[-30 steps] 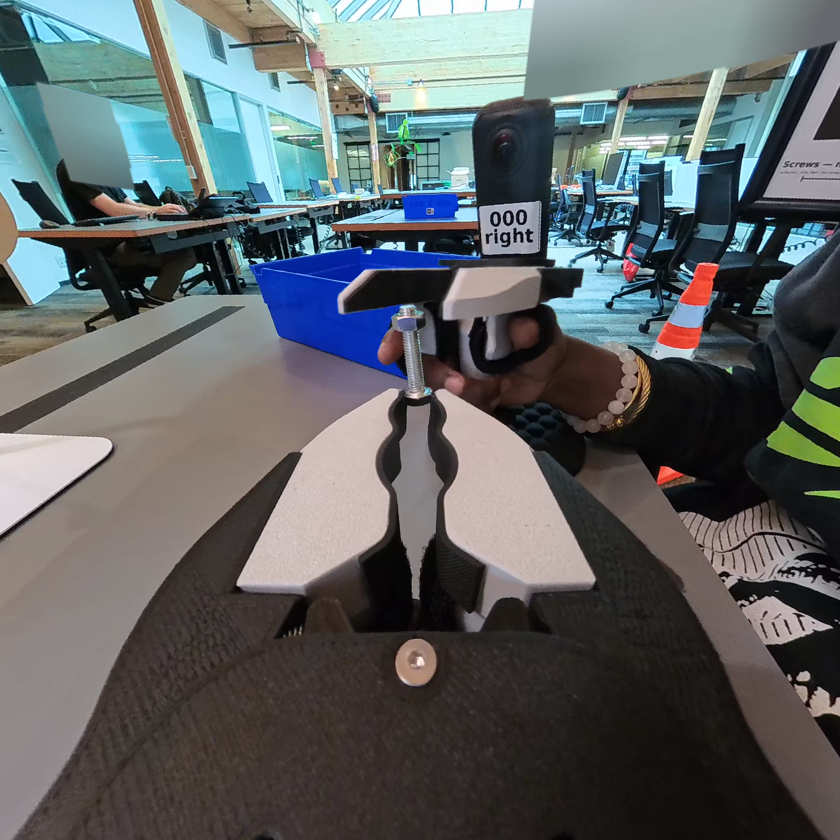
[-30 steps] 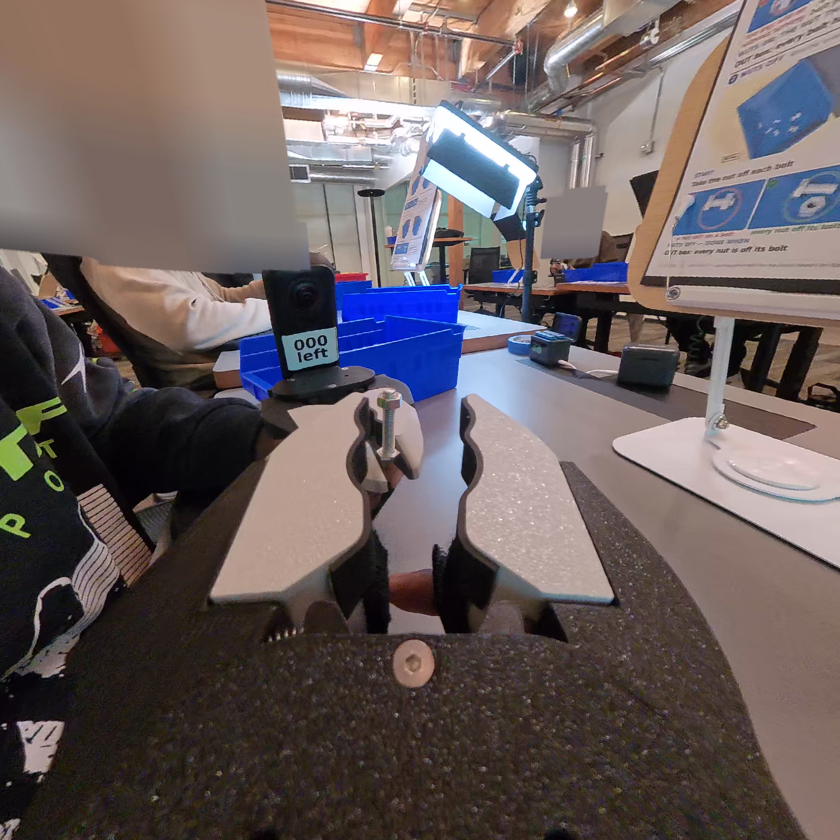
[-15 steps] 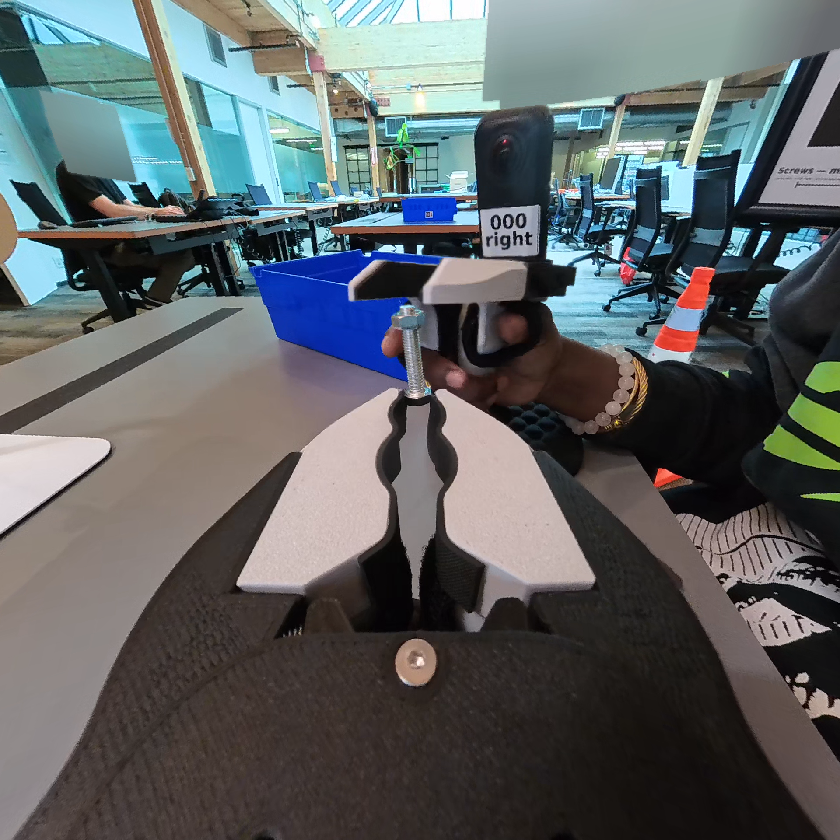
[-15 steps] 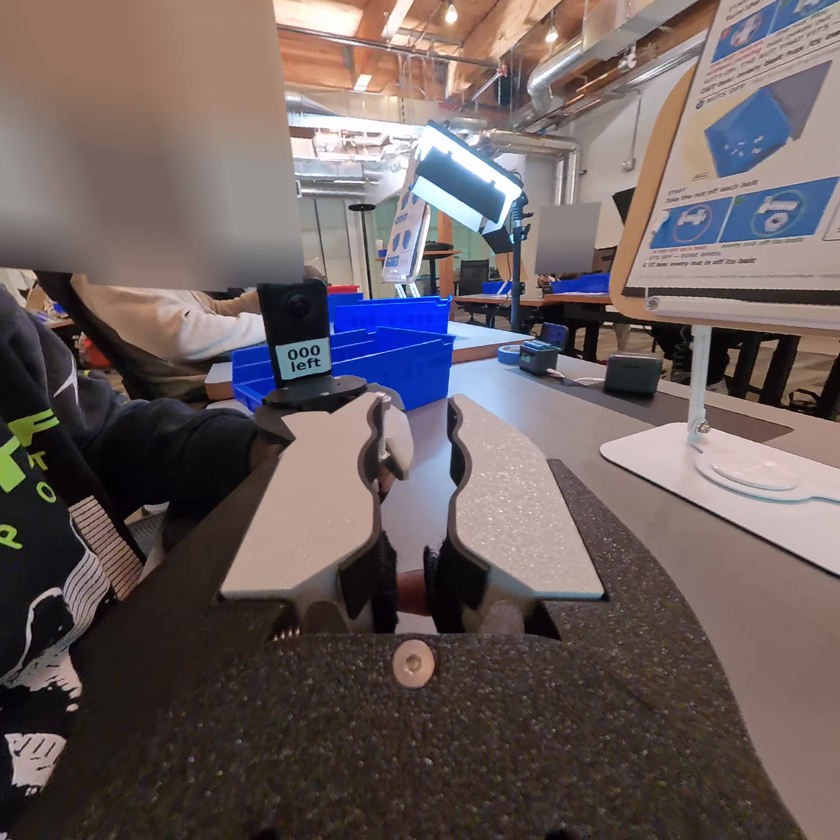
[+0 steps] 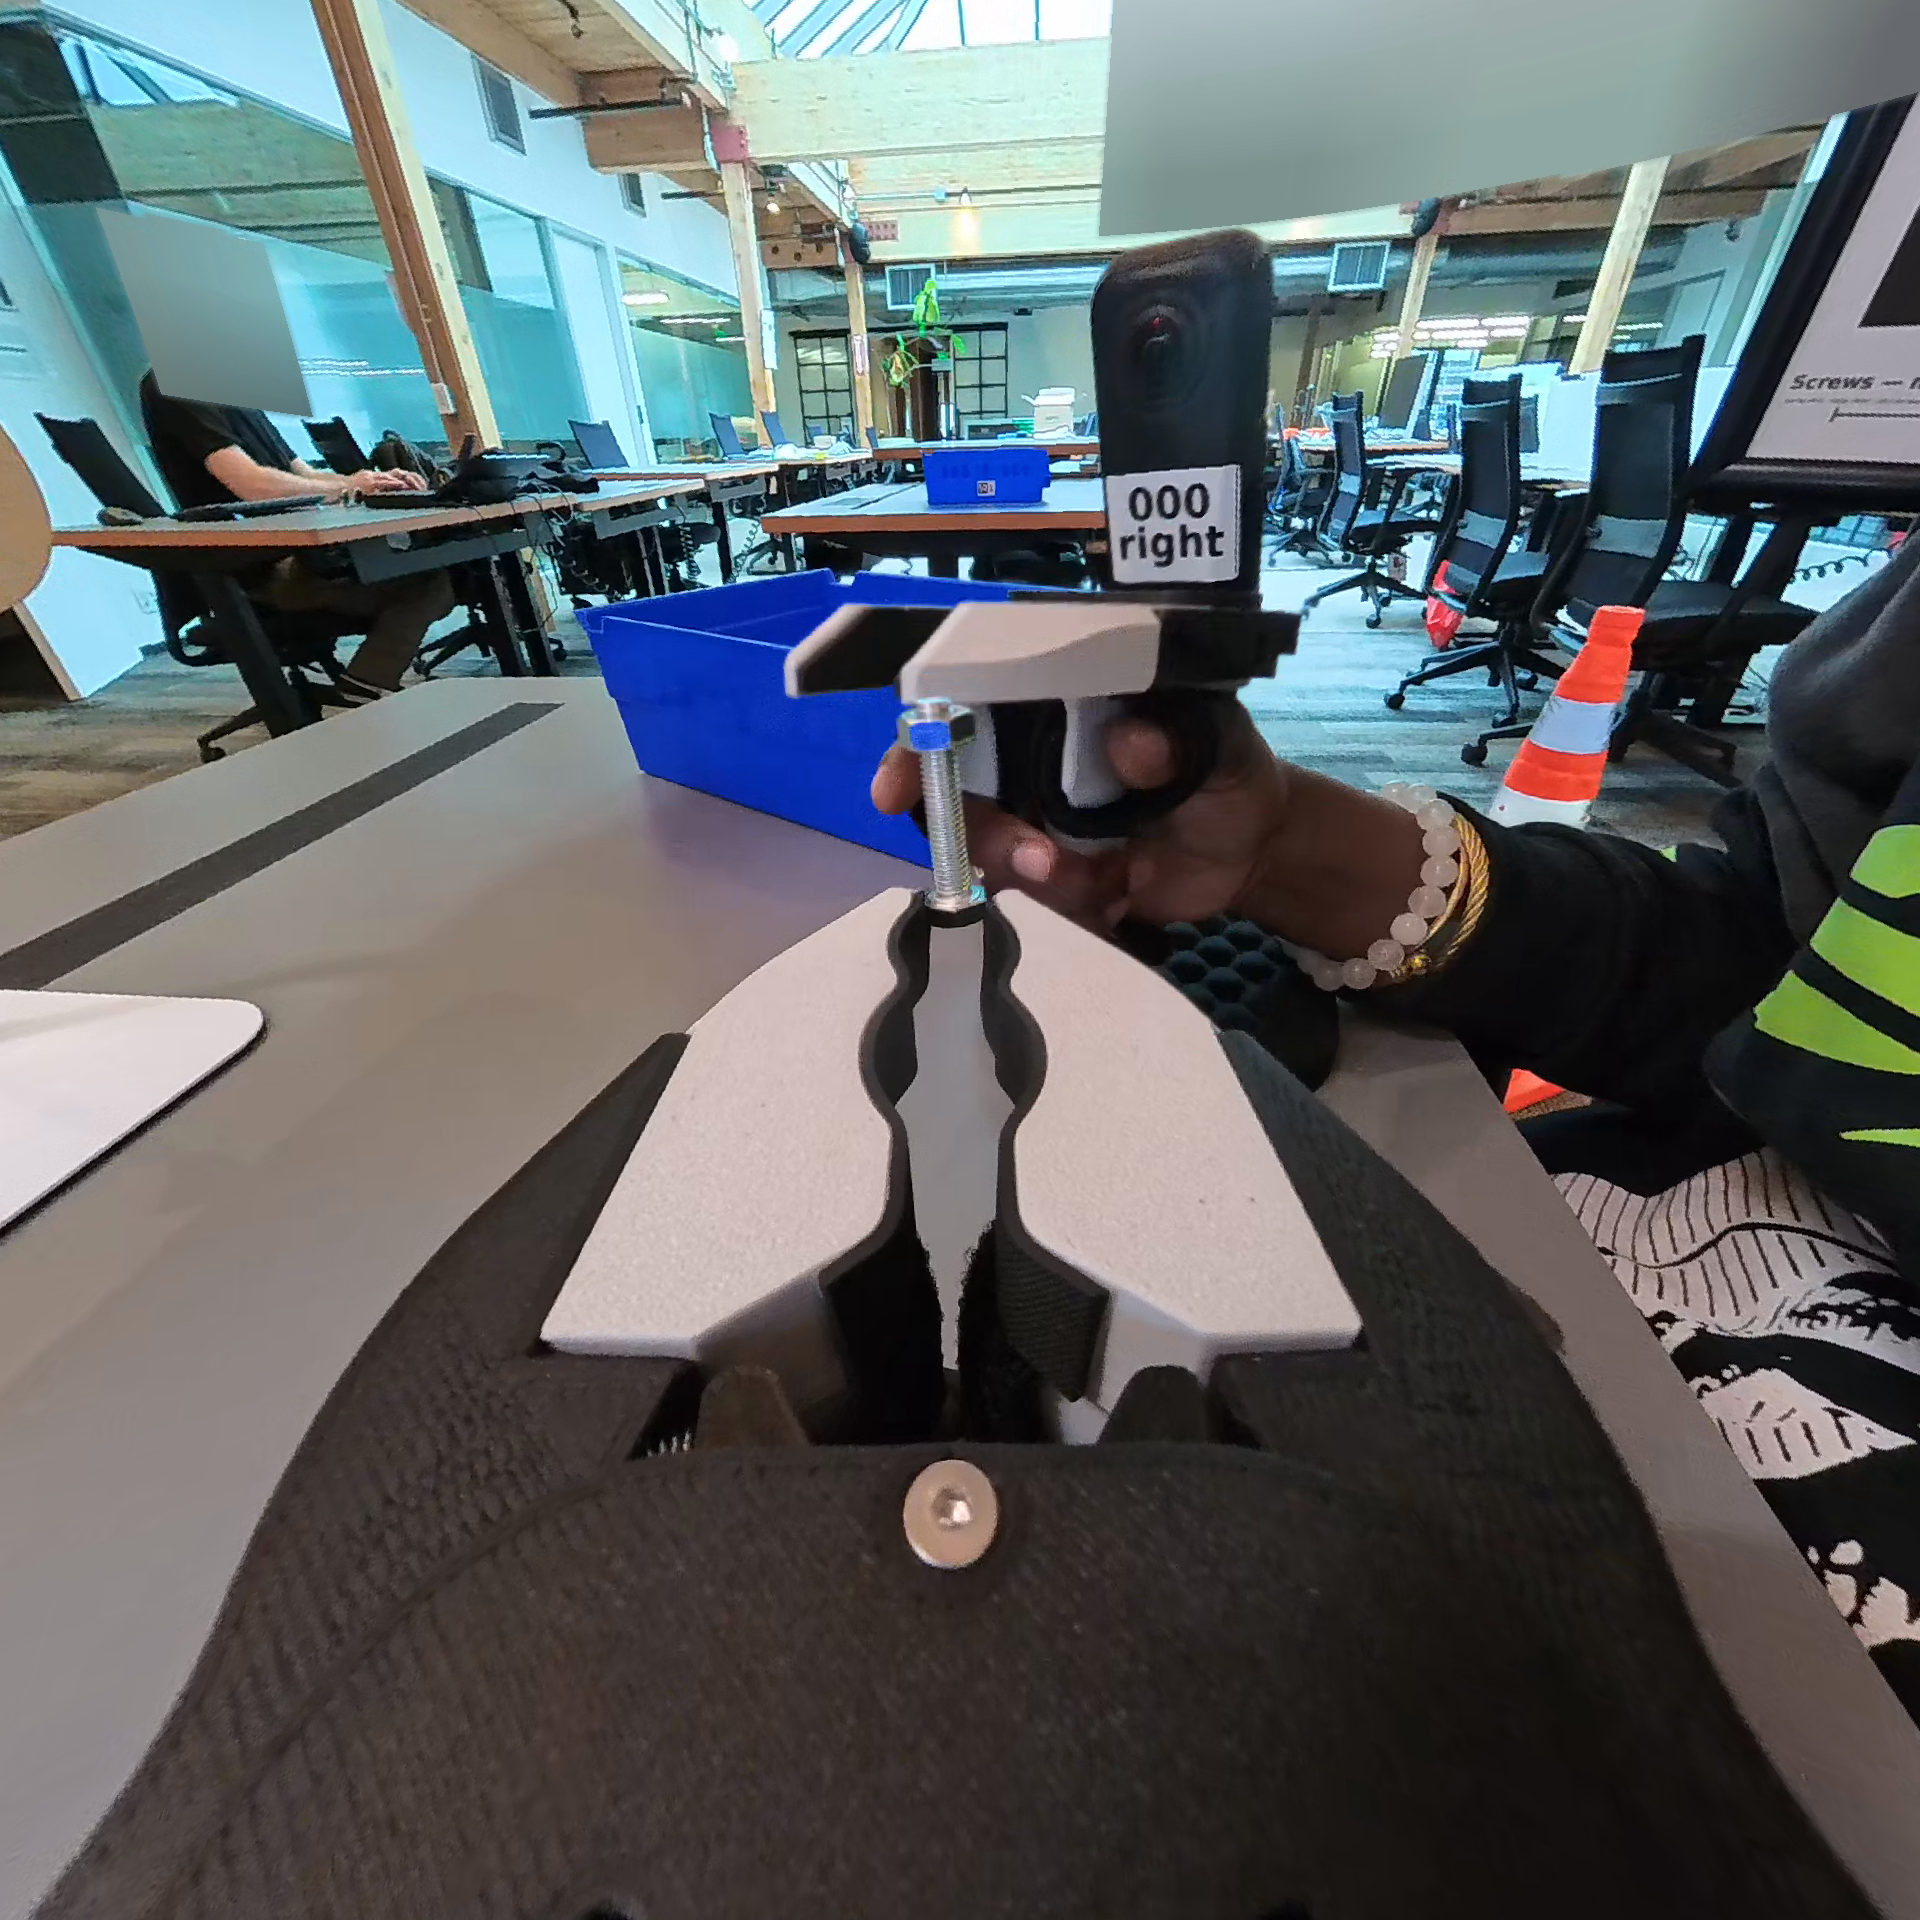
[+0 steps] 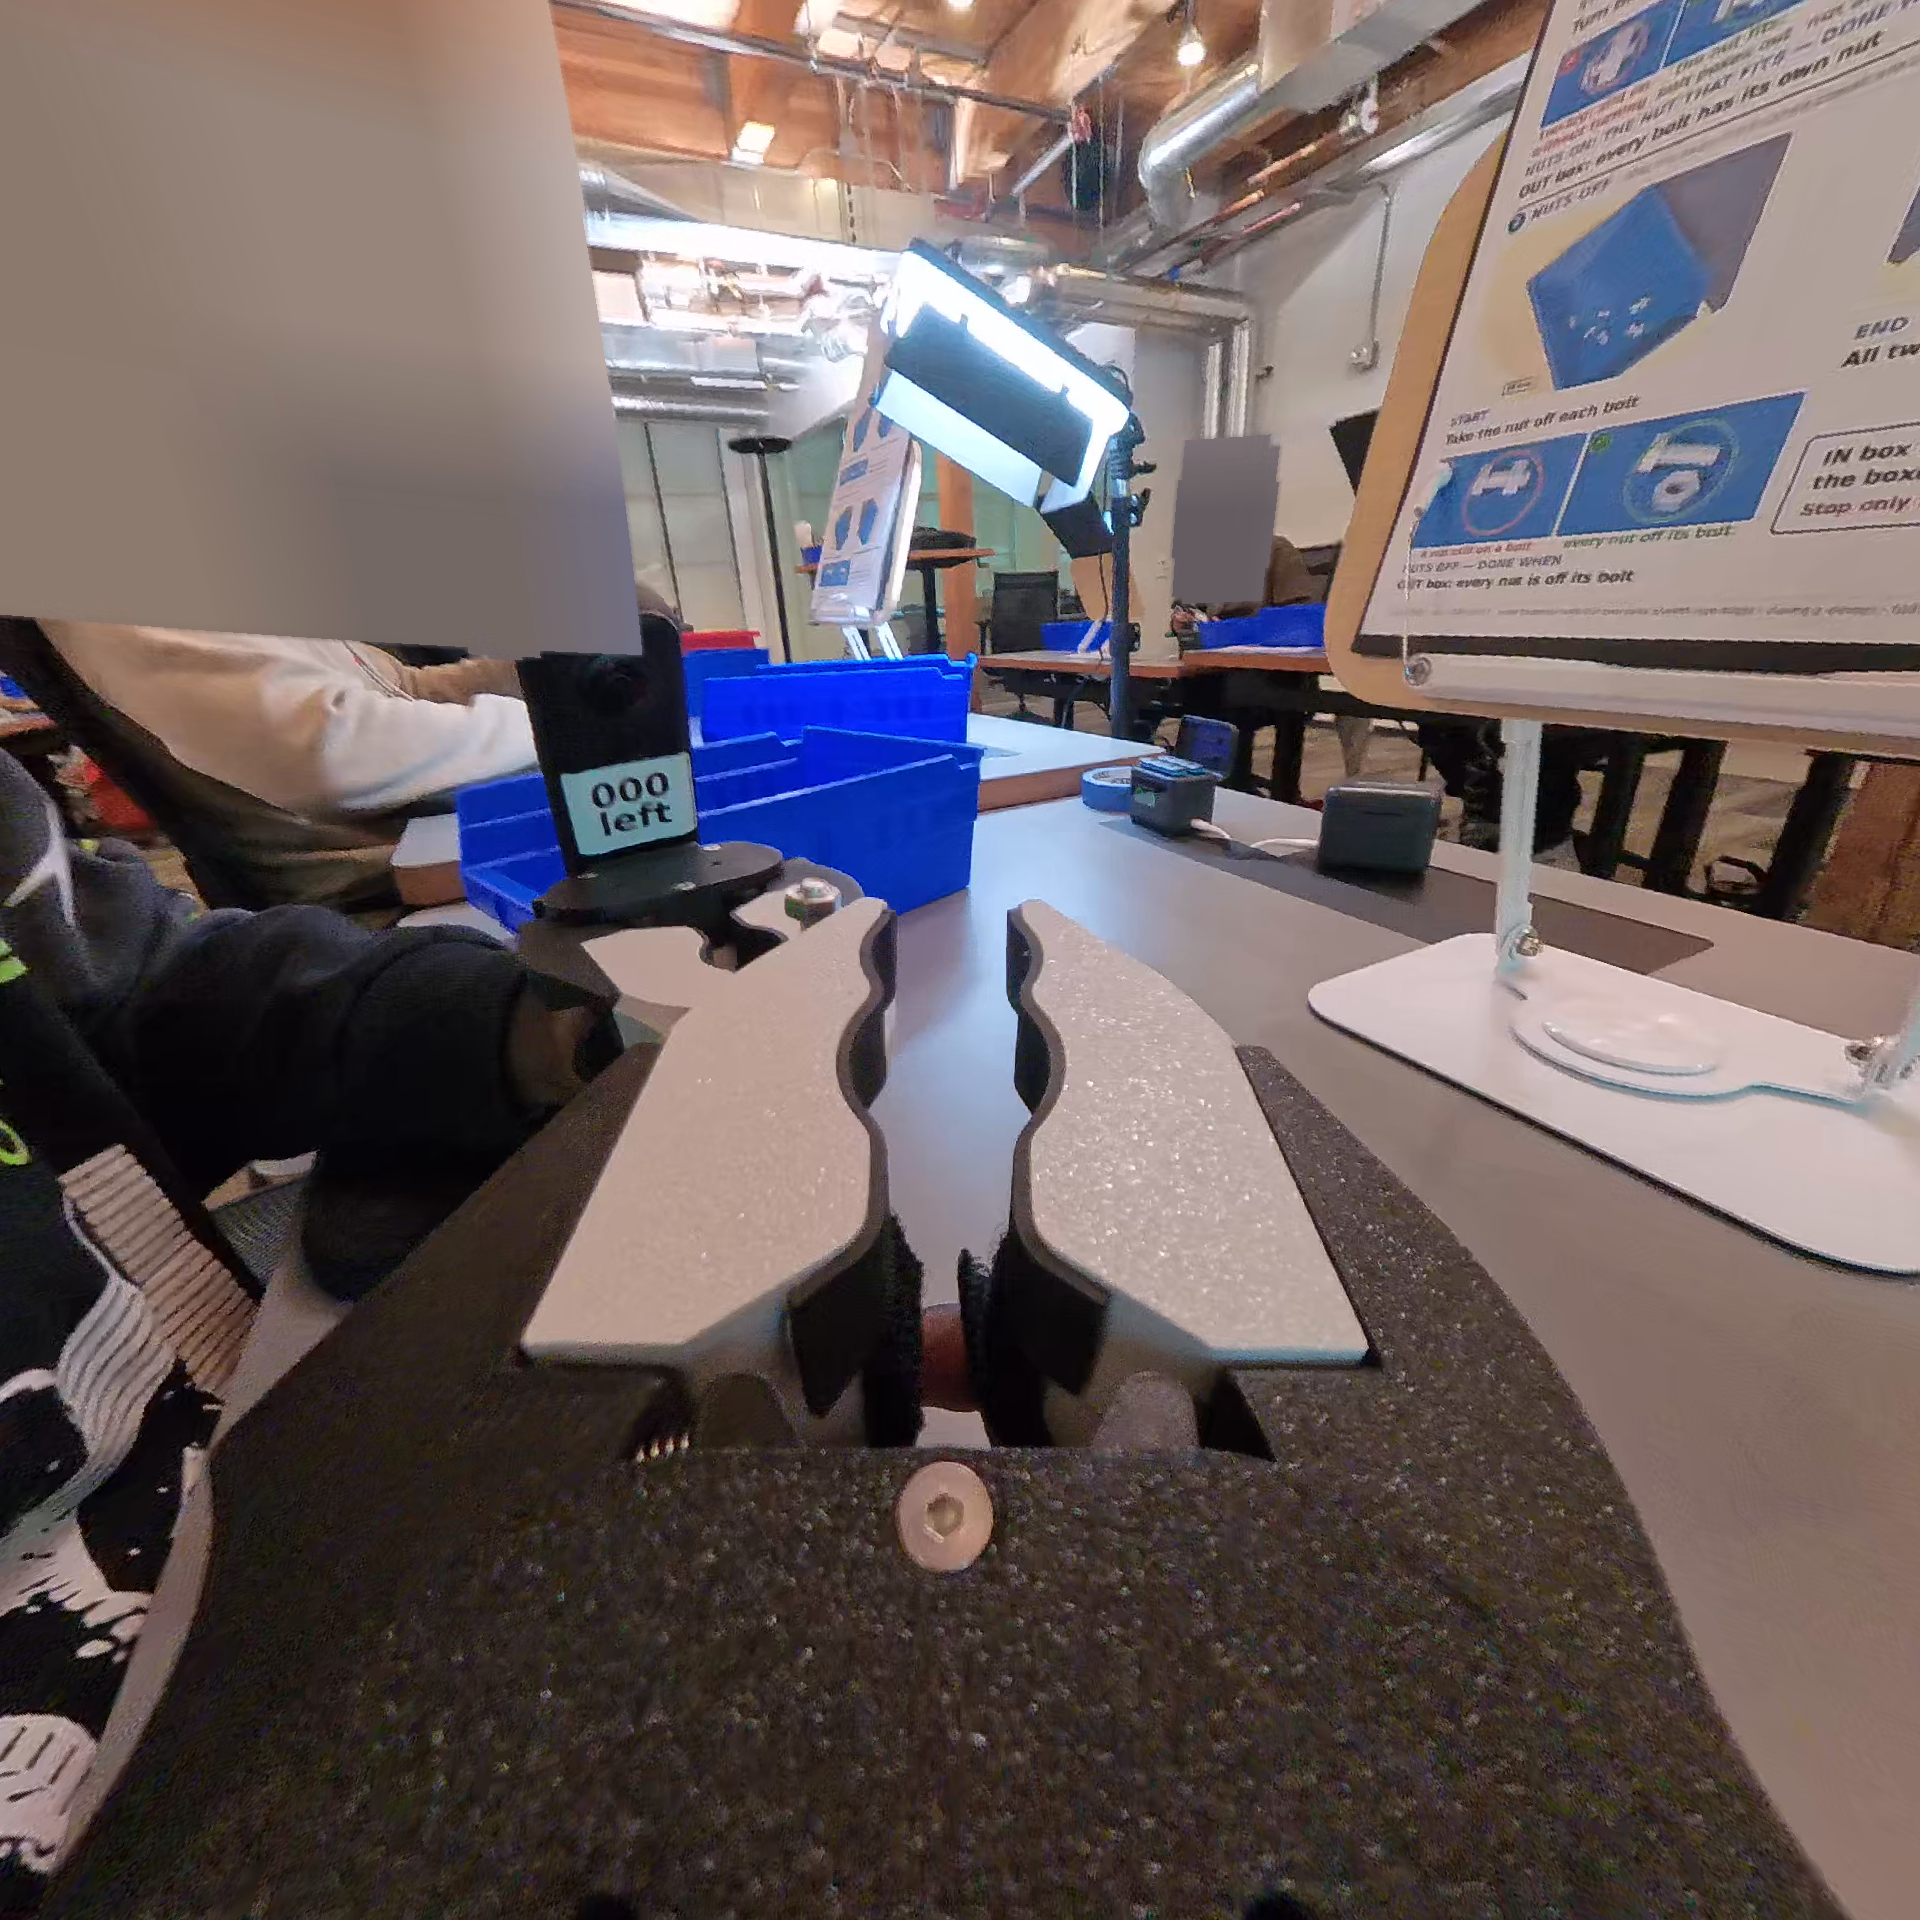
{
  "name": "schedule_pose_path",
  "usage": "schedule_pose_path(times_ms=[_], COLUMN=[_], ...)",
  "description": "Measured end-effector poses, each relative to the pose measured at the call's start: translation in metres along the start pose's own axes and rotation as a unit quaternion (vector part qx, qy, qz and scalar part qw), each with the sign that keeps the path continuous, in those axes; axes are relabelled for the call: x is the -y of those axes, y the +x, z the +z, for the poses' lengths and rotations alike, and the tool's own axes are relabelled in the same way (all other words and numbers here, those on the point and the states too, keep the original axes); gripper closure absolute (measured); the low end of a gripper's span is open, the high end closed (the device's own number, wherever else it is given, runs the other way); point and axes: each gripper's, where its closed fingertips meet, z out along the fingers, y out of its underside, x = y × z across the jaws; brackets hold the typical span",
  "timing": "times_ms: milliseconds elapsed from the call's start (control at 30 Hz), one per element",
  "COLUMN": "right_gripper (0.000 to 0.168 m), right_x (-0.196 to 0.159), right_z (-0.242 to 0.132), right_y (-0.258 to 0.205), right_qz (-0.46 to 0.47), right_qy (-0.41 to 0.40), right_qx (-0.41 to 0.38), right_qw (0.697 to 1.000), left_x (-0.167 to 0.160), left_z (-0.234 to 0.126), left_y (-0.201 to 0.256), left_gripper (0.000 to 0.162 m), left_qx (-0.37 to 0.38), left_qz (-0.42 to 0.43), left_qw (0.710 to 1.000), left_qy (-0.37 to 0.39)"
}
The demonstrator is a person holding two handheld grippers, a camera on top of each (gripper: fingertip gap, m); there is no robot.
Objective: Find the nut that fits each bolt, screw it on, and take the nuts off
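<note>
Gripping a threaded steel bolt (image 5: 948, 821) upright, left gripper (image 5: 951, 914) jaws clamped; right gripper (image 6: 951, 925) jaws apart above its hexagonal nut (image 5: 937, 727).

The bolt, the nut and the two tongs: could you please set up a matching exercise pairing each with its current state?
Things:
1. bolt
2. nut
3. left tongs
4. right tongs

States:
A. open, gripping nothing
B. shut on the bolt's lower end
C. upright, pointing up
D. at the top of the bolt

Pairs: 1-C, 2-D, 3-B, 4-A
</note>
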Motion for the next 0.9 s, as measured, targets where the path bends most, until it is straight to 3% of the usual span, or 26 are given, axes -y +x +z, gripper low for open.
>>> schedule_pose_path(times_ms=[233,333,467,700,900], right_gripper=[0.127,0.129,0.148,0.128,0.133], right_x=[-0.007,-0.008,-0.005,-0.005,-0.006], right_z=[0.01,0.01,0.003,0.009,0.008], right_y=[-0.015,-0.012,-0.001,-0.017,-0.011], right_qz=[-0.006,-0.009,-0.006,-0.006,-0.01], right_qy=[-0.017,-0.022,-0.013,-0.008,-0.014], right_qx=[0.034,0.022,-0.002,0.041,0.024], right_qw=[0.999,0.999,1.0,0.999,1.0], left_x=[-0.002,-0.003,0.001,-0.001,-0.003], left_z=[0.001,0.002,-0.001,0.001,0.001], left_y=[0.002,0.002,0.0,0.002,0.002], left_gripper=[0.152,0.152,0.152,0.152,0.152], left_qx=[-0.002,-0.003,-0.001,-0.005,-0.004], left_qz=[0.006,0.008,-0.003,0.003,0.003], left_qw=[1.0,1.0,1.0,1.0,1.0], left_qy=[-0.008,-0.009,0.004,-0.004,-0.007])
